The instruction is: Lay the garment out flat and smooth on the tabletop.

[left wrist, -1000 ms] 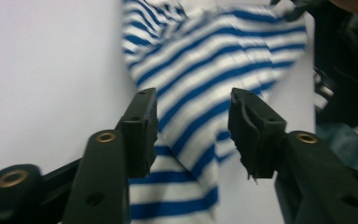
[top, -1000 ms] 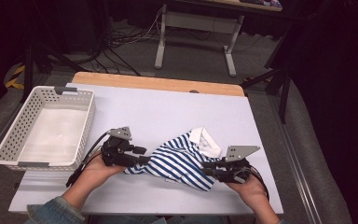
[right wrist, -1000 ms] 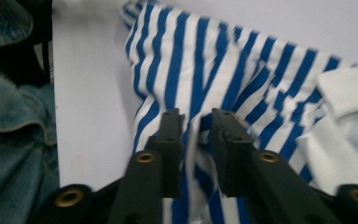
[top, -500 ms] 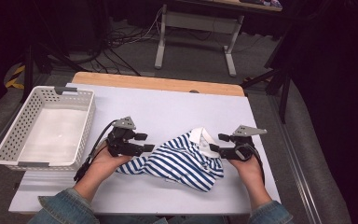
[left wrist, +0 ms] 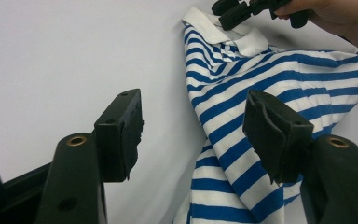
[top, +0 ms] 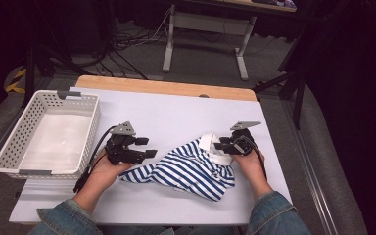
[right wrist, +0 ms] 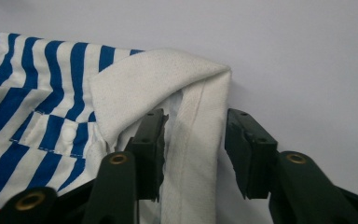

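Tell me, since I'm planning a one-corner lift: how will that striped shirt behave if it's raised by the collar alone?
The striped shirt lies crumpled in soft folds, so it will probably hang limp and unfold. It looks like thin fabric, likely light. The white collar is doubled over between the right gripper jaws, probably thick enough to grip without slipping.

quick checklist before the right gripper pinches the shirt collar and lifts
1. White collar between the right gripper jaws: ok, a fold of it runs up the gap.
2. Pads pressing the collar: not ok, the jaws have just been closing but a gap shows beside the right-hand pad.
3. Left gripper free of the striped shirt: ok, jaws open, cloth passes under one pad without being pinched.
4. Shirt lying flat: not ok, it is bunched and creased.
5. White basket ready: ok, it sits on the table left of the left gripper.
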A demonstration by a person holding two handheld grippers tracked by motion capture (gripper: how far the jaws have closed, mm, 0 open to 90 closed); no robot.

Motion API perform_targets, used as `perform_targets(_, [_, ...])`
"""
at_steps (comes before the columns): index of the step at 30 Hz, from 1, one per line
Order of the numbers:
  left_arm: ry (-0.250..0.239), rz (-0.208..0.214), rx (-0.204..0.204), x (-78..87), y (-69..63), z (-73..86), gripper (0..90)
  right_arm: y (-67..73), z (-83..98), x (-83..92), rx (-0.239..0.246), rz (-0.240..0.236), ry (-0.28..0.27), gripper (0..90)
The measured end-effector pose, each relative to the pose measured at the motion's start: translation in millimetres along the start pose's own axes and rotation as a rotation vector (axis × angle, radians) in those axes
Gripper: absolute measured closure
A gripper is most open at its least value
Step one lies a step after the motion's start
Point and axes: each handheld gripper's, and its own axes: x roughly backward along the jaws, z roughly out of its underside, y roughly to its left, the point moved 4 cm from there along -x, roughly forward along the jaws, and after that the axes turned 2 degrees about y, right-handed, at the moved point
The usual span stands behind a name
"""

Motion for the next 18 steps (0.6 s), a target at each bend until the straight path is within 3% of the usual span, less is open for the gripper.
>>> perform_targets(1, [0.0, 0.0, 0.0, 0.0, 0.0, 0.0, 38.6, 0.0, 0.0, 0.0, 0.0, 0.0, 0.0, 63.0])
perform_targets(3, [-0.004, -0.001, 0.002, 0.7, 0.3, 1.8, 38.8, 1.4, -2.8, -1.8, 0.019, -0.005, 0.023, 76.7])
perform_targets(6, [-0.001, -0.001, 0.006, 2.0, -0.2, 4.5, 39.1, 2.9, -6.1, -1.4, 0.032, -0.016, 0.025, 86.1])
perform_targets(8, [-0.005, 0.0, 0.01, 3.3, -1.2, 6.4, 39.2, 1.9, -7.1, -1.1, 0.043, -0.012, 0.028, 85.0])
perform_targets(11, [0.001, 0.0, 0.01, 3.9, -1.3, 8.9, 39.3, -3.1, -6.5, -0.4, 0.032, 0.029, 0.019, 65.3])
perform_targets(14, [0.001, 0.001, 0.014, 3.8, -0.9, 9.9, 39.2, -6.1, -4.0, -2.9, 0.013, 0.027, 0.03, 60.6])
perform_targets(16, [0.0, 0.005, 0.014, 3.3, -1.2, 9.8, 39.3, -4.9, 0.2, -7.9, -0.01, -0.012, 0.069, 61.9])
perform_targets(18, [-0.002, 0.004, 0.011, 2.9, -1.0, 9.5, 39.3, -1.4, -0.3, -8.1, 0.002, -0.027, 0.076, 75.1])
